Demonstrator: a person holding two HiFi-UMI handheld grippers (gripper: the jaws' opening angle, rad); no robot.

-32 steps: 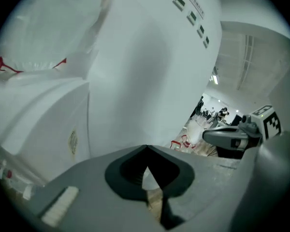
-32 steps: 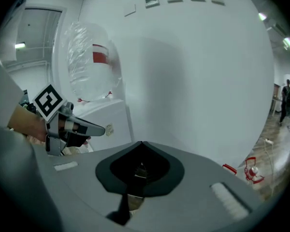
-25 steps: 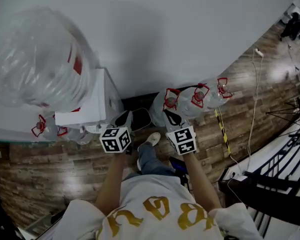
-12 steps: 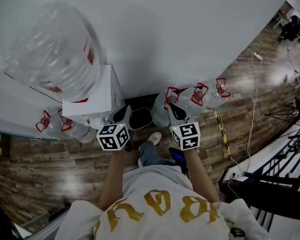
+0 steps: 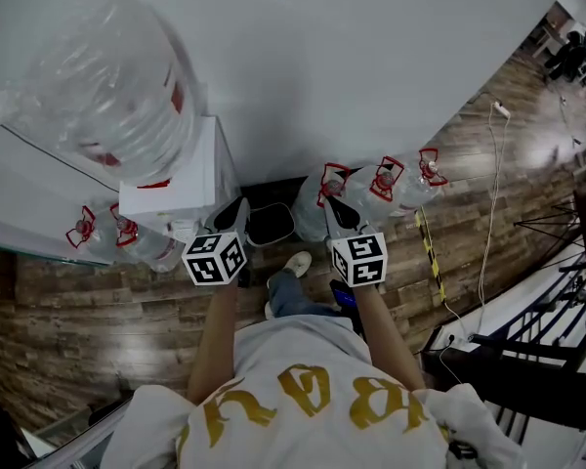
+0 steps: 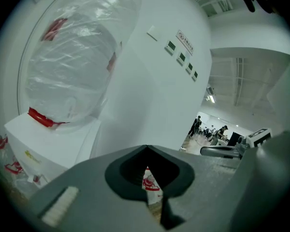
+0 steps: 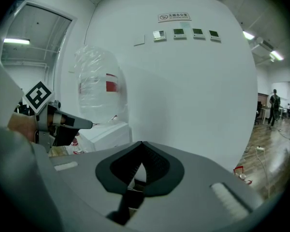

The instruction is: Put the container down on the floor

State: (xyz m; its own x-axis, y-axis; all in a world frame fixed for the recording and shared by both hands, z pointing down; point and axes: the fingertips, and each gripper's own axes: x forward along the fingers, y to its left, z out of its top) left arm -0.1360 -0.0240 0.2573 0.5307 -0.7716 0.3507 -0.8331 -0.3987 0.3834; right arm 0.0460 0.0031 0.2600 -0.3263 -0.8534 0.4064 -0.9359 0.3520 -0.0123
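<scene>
The container is a big clear water bottle wrapped in plastic film, standing neck down on a white dispenser by the wall. In the left gripper view the bottle fills the upper left, well beyond the jaws. The right gripper view has the bottle at middle left. My left gripper is shut and empty, just right of the dispenser's front corner. A little to its right, my right gripper is also shut and empty. Neither touches the bottle.
Three more water bottles with red handles lie on the wooden floor at the right, and others sit left of the dispenser. A dark bin stands between the grippers. A cable runs over the floor. My shoe is below.
Both grippers have risen a little and drawn nearer the dispenser. The bottle has not moved.
</scene>
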